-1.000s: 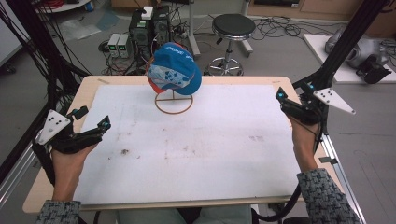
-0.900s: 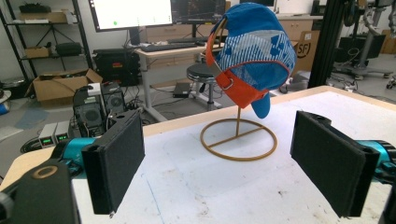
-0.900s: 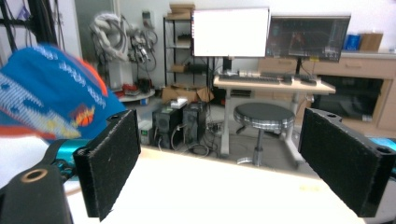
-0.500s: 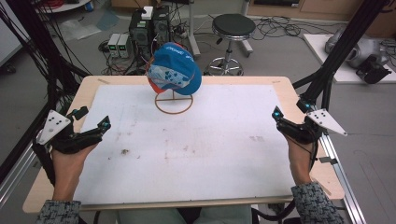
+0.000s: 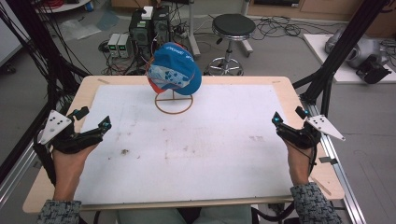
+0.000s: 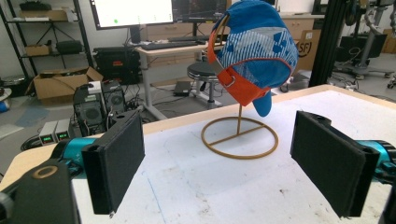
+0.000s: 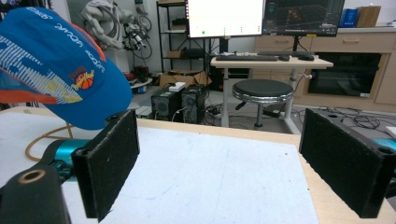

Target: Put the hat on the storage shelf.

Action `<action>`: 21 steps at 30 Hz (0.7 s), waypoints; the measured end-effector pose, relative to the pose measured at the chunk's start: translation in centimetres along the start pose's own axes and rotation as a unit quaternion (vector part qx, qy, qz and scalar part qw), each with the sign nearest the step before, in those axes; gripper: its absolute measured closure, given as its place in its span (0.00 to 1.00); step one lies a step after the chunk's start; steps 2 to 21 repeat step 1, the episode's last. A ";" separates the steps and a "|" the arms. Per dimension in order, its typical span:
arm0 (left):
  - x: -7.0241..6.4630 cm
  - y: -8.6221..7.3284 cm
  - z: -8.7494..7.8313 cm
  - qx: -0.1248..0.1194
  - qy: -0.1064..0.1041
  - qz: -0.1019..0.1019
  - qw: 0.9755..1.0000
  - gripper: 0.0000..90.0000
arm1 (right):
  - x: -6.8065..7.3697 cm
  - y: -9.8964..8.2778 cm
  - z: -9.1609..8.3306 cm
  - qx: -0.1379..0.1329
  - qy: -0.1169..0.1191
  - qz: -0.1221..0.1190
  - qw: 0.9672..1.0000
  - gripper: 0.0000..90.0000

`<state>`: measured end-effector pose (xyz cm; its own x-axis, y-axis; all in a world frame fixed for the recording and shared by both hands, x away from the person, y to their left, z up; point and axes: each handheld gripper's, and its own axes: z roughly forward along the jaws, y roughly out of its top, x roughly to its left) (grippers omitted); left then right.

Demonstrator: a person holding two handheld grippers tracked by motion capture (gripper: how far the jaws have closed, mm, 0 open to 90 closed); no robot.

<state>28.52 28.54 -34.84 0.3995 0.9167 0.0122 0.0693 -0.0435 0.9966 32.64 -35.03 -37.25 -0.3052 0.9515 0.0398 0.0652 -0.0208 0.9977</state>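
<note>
1. The blue cap (image 5: 175,67) hung on a thin brass-coloured wire stand (image 5: 173,103) in the upper middle of the high view, near the far edge of the table (image 5: 299,100), its orange underside and strap facing the left of the frame.
2. The left gripper (image 5: 93,127) sat at the lower left of that view, over the table's left margin, its jaws spread apart and gripping nothing — well apart from the cap.
3. The right gripper (image 5: 289,119) sat at the right of the frame, by the table's right edge, jaws likewise parted and empty.
4. The table was pale wood covered by a white sheet (image 5: 210,149), scuffed and marked with small dark smudges at the lower left.
5. Beyond the table, at the top of the high view, stood a round black stool (image 5: 233,25), computer towers (image 5: 149,25) and loose cables on a grey floor — black frame posts rose at both sides.
6. In the right gripper view, monitors (image 7: 261,16) and a desk with a keyboard (image 7: 261,58) filled the upper middle.
</note>
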 end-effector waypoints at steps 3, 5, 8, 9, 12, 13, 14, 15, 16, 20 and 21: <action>0.0 0.0 0.0 0.001 0.000 0.000 1.000 0.20 | 0.0 0.0 0.0 -0.001 -0.001 -0.001 1.000 0.13; 0.0 0.0 0.0 0.001 0.000 0.000 1.000 0.20 | 0.0 0.0 0.0 -0.001 -0.001 -0.001 1.000 0.13; 0.0 0.0 0.0 0.001 0.000 0.000 1.000 0.20 | 0.0 0.0 0.0 -0.001 -0.001 -0.001 1.000 0.13; 0.0 0.0 0.0 0.001 0.000 0.000 1.000 0.20 | 0.0 0.0 0.0 -0.001 -0.001 -0.001 1.000 0.13; 0.0 0.0 0.0 0.001 0.000 0.000 1.000 0.20 | 0.0 0.0 0.0 -0.001 -0.001 -0.001 1.000 0.13; 0.0 0.0 0.0 0.001 0.000 0.000 1.000 0.20 | 0.0 0.0 0.0 -0.001 -0.001 -0.001 1.000 0.13; 0.0 0.0 0.0 0.001 0.000 0.000 1.000 0.20 | 0.0 0.0 0.0 -0.001 -0.001 -0.001 1.000 0.13; 0.0 0.0 0.0 0.001 0.000 0.000 1.000 0.20 | 0.0 0.0 0.0 -0.001 -0.001 -0.001 1.000 0.13; 0.0 0.0 0.0 0.001 0.000 0.000 1.000 0.20 | 0.0 0.0 0.0 -0.001 -0.001 -0.001 1.000 0.13; 0.0 0.0 0.0 0.001 0.000 0.000 1.000 0.20 | 0.0 0.0 0.0 -0.001 -0.001 -0.001 1.000 0.13; 0.0 0.0 0.0 0.001 0.000 0.000 1.000 0.20 | 0.0 0.0 0.0 -0.001 -0.001 -0.001 1.000 0.13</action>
